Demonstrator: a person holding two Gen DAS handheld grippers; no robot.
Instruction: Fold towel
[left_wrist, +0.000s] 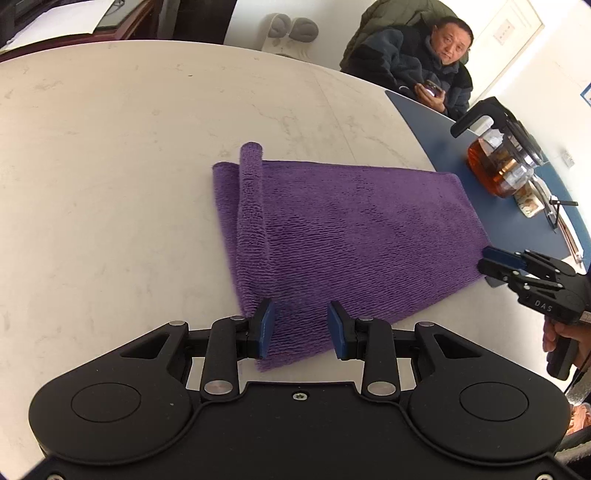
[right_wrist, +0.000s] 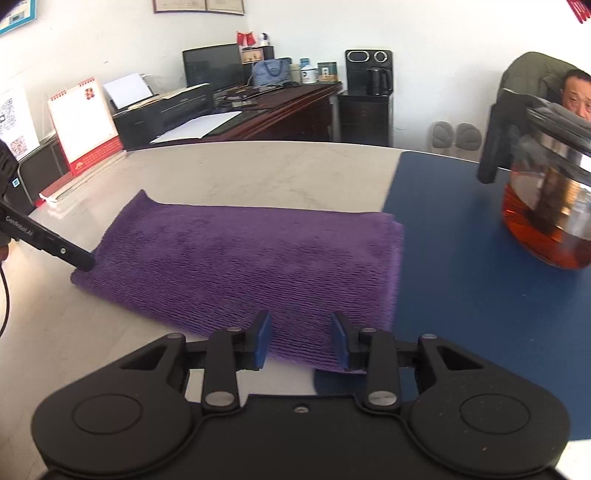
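- Towel (left_wrist: 332, 229), purple and folded, lies flat on the pale marble bench (left_wrist: 110, 166); its right end reaches the blue mat (right_wrist: 461, 295).
- Left wrist view alone shows a rolled ridge of cloth standing along the towel's left edge, and the seated person across the bench holding a phone (left_wrist: 542, 88).
- Left tongs (left_wrist: 301, 330) hover over the towel's near left corner, blue pads apart, nothing pinched between them.
- Right wrist view alone shows the desk behind with a monitor (right_wrist: 212, 66), a printer (right_wrist: 166, 110) and a red-based calendar (right_wrist: 83, 122).
- Right tongs (right_wrist: 301, 341) sit over the near right corner, pads apart and empty; in the left view they (left_wrist: 491, 260) point at the towel's right edge, a hand on the grip.
- Glass teapot (right_wrist: 546, 214) of amber tea stands on the blue mat, right of the towel and apart from it.
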